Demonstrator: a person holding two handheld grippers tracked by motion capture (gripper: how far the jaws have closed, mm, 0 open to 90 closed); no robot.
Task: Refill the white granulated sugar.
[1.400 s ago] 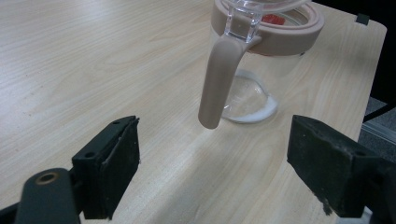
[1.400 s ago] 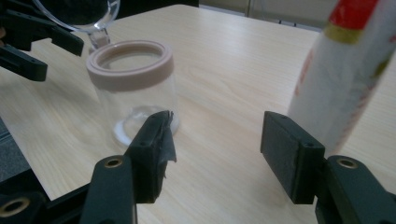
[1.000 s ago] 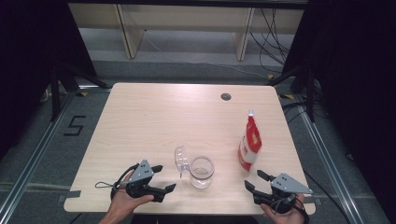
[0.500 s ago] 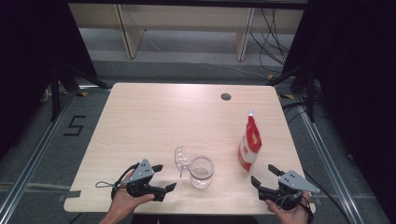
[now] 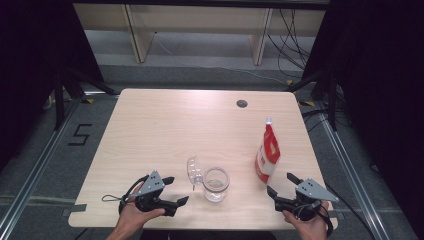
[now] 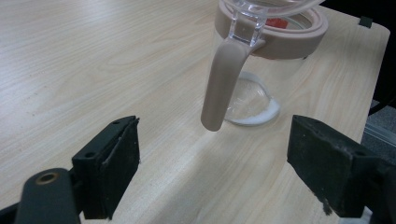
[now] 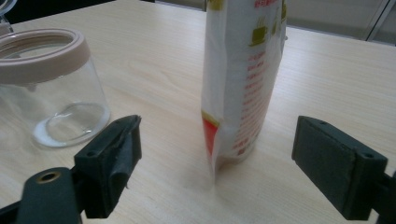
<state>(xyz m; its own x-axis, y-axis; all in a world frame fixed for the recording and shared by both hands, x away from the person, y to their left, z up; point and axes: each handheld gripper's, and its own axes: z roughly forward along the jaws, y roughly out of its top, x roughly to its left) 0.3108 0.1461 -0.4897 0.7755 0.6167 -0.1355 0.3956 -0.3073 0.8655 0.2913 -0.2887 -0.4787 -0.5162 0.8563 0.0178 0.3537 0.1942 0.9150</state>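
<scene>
Since the earlier frame the right gripper [image 5: 284,183] has edged toward the pouch [image 5: 267,154], its jaws just opening; nothing lies between them. Left gripper [image 5: 176,191]: held low at the near left table [image 5: 150,125] edge, jaws spread and empty, aimed right at the jar [image 5: 216,184]. Jar: near centre, lid [image 5: 194,170] flipped open on its left. Pouch: upright, right of the jar, just beyond the right gripper's spread jaws. Cable hole [image 5: 242,103]: far right.
</scene>
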